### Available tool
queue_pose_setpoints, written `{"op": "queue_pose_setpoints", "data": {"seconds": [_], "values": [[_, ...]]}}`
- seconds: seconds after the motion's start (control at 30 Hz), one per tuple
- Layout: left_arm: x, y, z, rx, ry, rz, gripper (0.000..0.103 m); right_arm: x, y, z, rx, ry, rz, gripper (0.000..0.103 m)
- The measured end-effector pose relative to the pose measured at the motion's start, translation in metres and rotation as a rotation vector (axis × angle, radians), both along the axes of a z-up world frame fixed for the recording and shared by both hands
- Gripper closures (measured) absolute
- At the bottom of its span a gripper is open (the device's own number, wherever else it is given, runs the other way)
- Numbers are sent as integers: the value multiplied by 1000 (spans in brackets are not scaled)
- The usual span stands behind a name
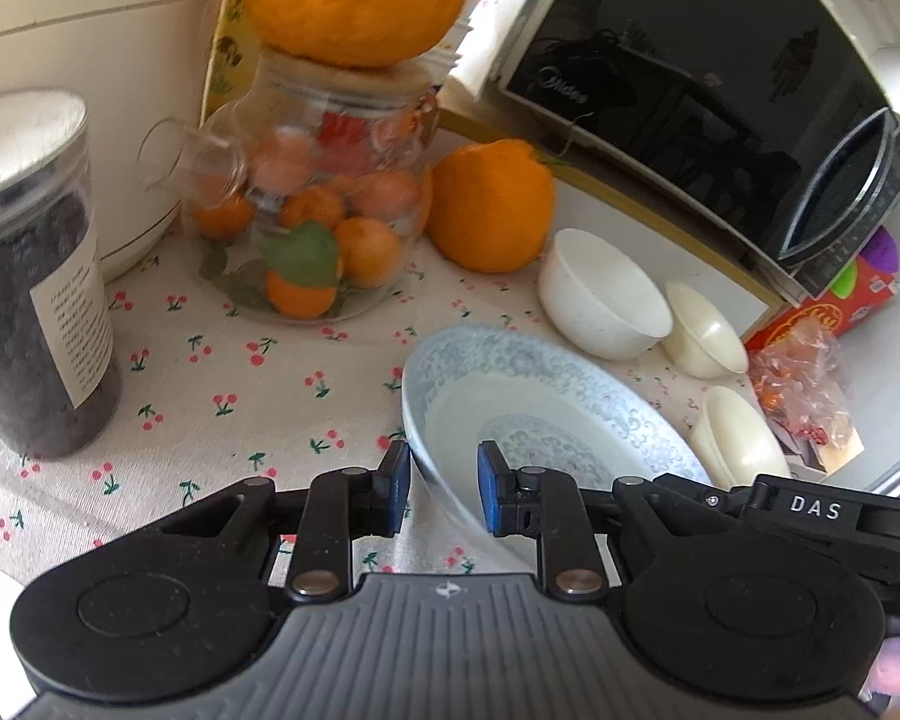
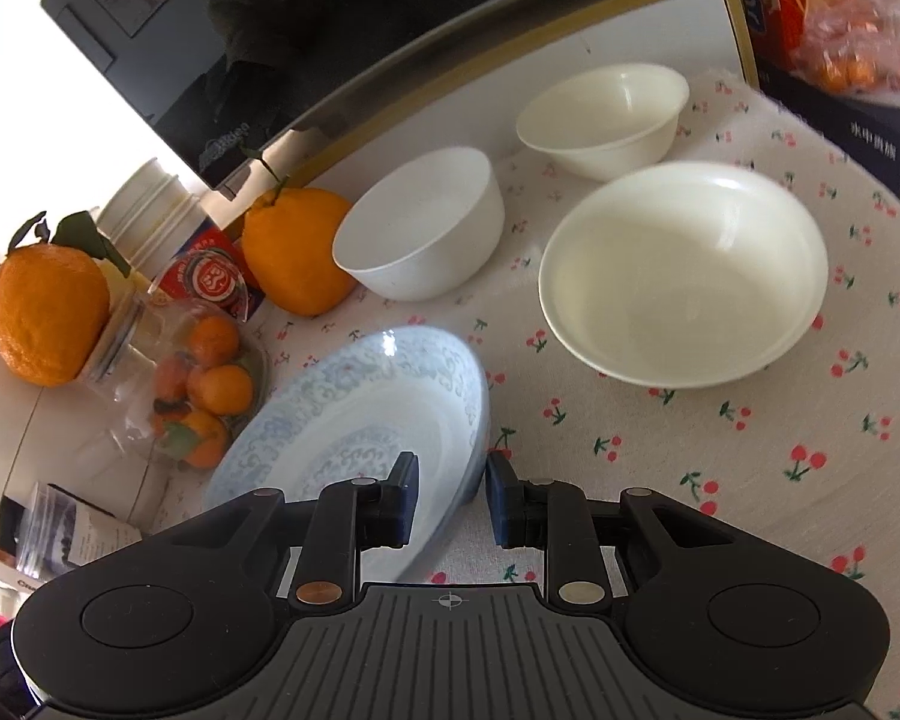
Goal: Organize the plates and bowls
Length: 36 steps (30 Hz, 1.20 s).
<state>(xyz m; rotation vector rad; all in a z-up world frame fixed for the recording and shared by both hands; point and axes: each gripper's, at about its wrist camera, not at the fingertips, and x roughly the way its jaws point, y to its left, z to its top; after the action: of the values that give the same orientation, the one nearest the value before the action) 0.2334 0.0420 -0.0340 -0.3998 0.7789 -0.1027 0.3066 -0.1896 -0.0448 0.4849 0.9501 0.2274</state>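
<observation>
Left gripper pinched on near rim of the blue-patterned plate, one pad outside the rim, one inside the well; jaws narrow, clamped on the edge. Right gripper likewise narrow, straddling the plate's opposite rim, one pad over the plate face, the other just outside; pads look to be pressing, though contact on the outer pad is hard to confirm. Plate sits tilted, one edge up off the cherry-print cloth. Judgement: two-handed lift in hand; best kept level, both hands rising together, grip well onto the rim so glazed ware does not slip, and clear of the bowls ahead before travelling. Beyond the right gripper, ahead and to its right: wide cream bowl; farther off, small cream bowl; ahead and slightly left, white bowl. Count: one plate, three bowls. Past these, two large oranges in the right view, one beside the white bowl, one atop a glass jar of small fruit. Dark canister far left of left gripper. Microwave at the back.
</observation>
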Motion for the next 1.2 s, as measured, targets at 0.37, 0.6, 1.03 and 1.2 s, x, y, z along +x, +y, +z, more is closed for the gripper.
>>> {"op": "queue_pose_setpoints", "data": {"seconds": [0.37, 0.6, 1.03, 1.2], "values": [[-7, -7, 5, 42, -7, -46, 80, -12, -3, 16, -47, -18, 36, 79], [-18, -9, 16, 54, -31, -59, 80, -22, -4, 32, -51, -32, 48, 79], [-48, -5, 34, 94, -44, -109, 80, -54, -11, 65, -8, -57, 80, 79], [-58, -1, 37, 71, -40, -118, 80, -69, -11, 74, -9, -61, 89, 79]]}}
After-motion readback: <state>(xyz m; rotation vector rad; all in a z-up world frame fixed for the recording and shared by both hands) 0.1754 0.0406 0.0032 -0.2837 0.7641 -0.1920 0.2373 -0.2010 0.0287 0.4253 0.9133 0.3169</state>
